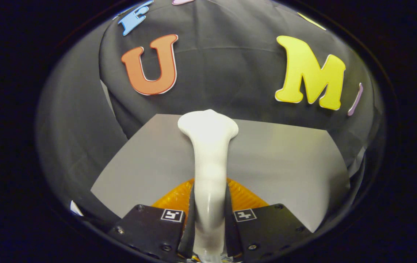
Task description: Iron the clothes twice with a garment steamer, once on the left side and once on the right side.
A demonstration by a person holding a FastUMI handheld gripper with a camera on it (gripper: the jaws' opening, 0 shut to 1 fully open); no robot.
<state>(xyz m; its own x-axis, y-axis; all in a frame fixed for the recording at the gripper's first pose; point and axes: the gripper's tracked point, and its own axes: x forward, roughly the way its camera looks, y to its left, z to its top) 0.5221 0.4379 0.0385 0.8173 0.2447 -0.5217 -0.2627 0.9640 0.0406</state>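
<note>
White garment steamer clamped between gripper fingers.

Lighting: dim booth, light falling from above and in front. Brightest surface: white steamer, its head near overexposed with soft glare, its handle shaded grey where the gripper has both fingers pressed on it. Grey worktop evenly lit, mid-tone, with no hard shadows. Orange mat glows at 6 o'clock. Distortion: strong fisheye; worktop edges bow, cloth wall curves. Falloff: heavy darkening from 8 to 10 o'clock. Focus: centre fairly sharp, rim softer.
</note>
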